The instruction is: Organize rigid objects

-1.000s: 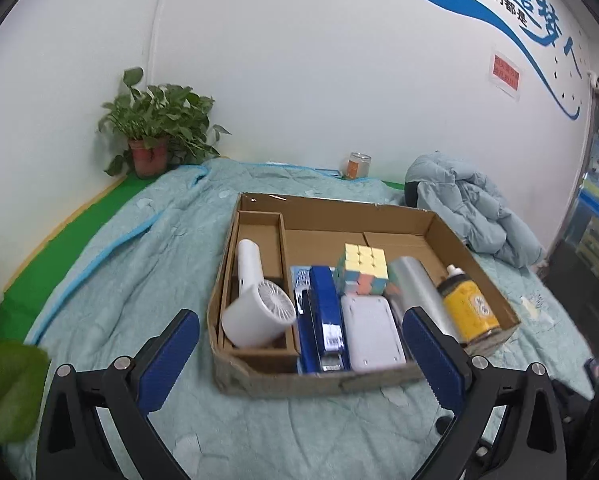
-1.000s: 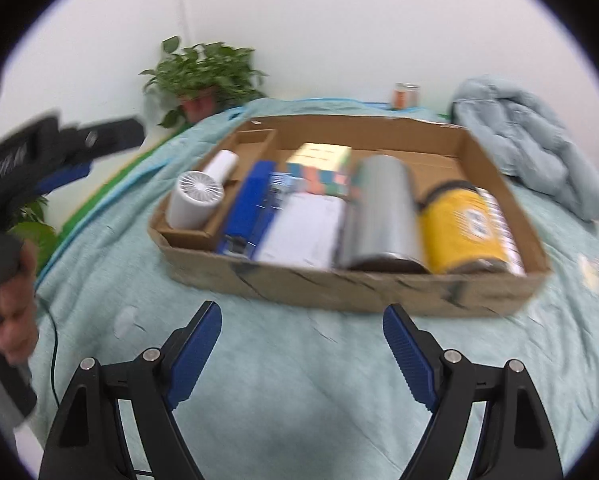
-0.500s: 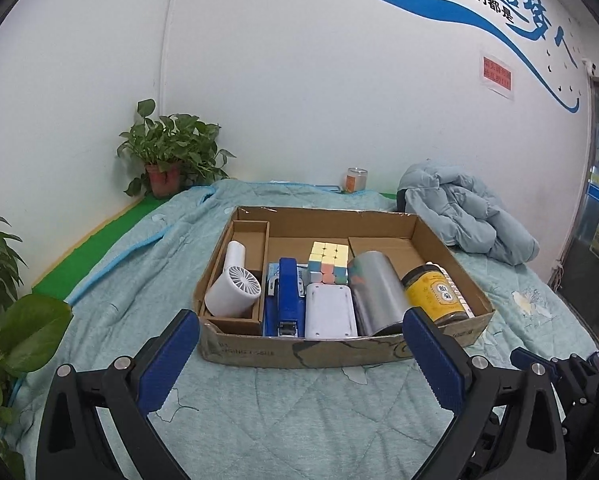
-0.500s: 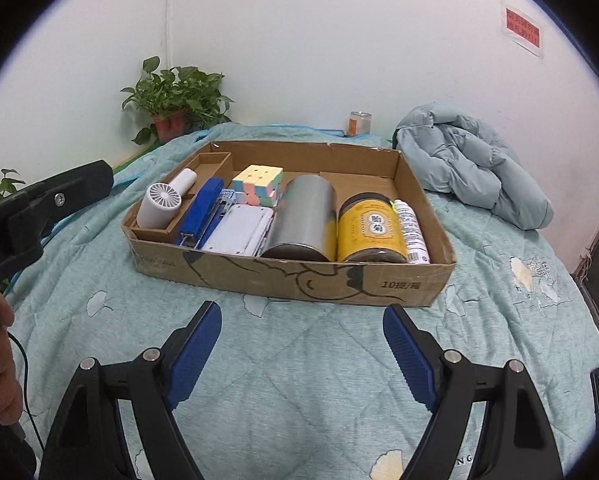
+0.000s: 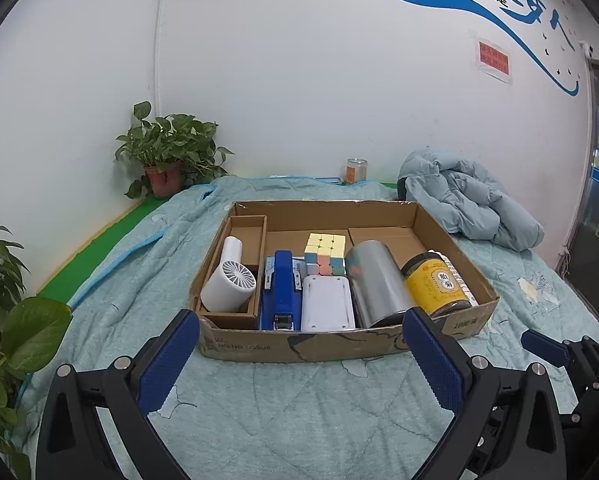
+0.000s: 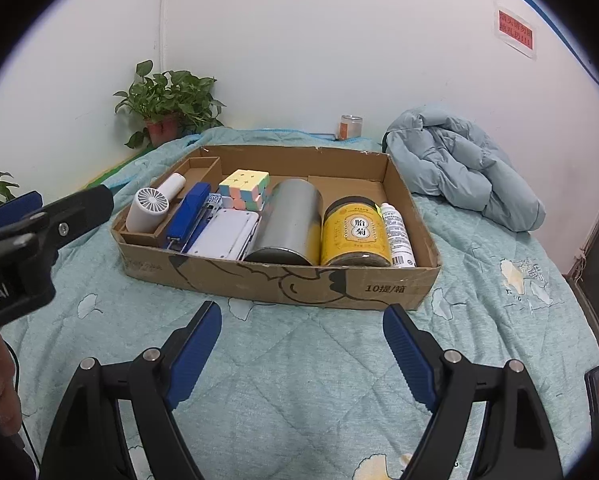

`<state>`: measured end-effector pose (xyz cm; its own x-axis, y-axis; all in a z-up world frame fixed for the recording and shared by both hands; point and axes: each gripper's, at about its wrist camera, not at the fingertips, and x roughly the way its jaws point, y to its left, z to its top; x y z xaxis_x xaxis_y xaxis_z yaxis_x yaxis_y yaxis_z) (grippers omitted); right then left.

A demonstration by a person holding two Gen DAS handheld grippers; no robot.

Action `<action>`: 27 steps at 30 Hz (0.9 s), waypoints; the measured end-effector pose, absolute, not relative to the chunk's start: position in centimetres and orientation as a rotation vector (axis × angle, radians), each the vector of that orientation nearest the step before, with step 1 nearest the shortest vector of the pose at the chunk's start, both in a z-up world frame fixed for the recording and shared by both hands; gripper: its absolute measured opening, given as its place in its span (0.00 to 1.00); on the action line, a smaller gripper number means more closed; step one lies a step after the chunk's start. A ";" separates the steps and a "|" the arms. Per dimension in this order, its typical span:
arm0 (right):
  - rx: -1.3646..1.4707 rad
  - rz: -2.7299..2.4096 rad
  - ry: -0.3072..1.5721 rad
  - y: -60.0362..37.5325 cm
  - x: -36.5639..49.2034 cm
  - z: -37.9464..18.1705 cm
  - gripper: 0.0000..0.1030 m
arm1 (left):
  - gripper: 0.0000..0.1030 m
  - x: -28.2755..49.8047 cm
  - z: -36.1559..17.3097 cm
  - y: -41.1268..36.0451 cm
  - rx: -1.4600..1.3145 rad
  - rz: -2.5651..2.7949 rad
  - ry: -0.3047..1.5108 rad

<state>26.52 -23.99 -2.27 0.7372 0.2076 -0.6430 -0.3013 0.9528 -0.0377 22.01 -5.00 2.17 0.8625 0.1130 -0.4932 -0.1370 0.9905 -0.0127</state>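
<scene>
The cardboard box (image 6: 283, 280) sits on the quilted bed (image 6: 299, 380), holding a white fan (image 6: 147, 210), blue stapler (image 6: 187, 216), puzzle cube (image 6: 245, 188), steel canister (image 6: 289, 220) and yellow jar (image 6: 355, 232). Left tongs (image 5: 299, 364) and right tongs (image 6: 303, 356) hover before it, both spread apart, gripping nothing.

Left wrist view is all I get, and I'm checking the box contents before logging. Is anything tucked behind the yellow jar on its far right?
Observer: Yes, a slim white bottle lies between the yellow jar and the box wall.
Operator: Is the right gripper holding anything?
Observer: No, the right gripper is open over bare quilt, short of the box.
Operator: Anything on the quilt near it?
Observer: A dark phone-like thing lies at the far right edge; I can't make out more.
</scene>
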 end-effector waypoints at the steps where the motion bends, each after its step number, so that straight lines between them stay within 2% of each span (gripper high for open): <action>1: -0.145 0.282 0.686 -23.9 26.5 -2.2 0.81 | 0.99 22.2 2.1 -5.0 -0.050 0.128 0.518; 27: -0.162 0.295 0.722 -23.6 27.9 -3.4 0.81 | 0.99 24.7 -0.5 -3.8 -0.060 0.141 0.586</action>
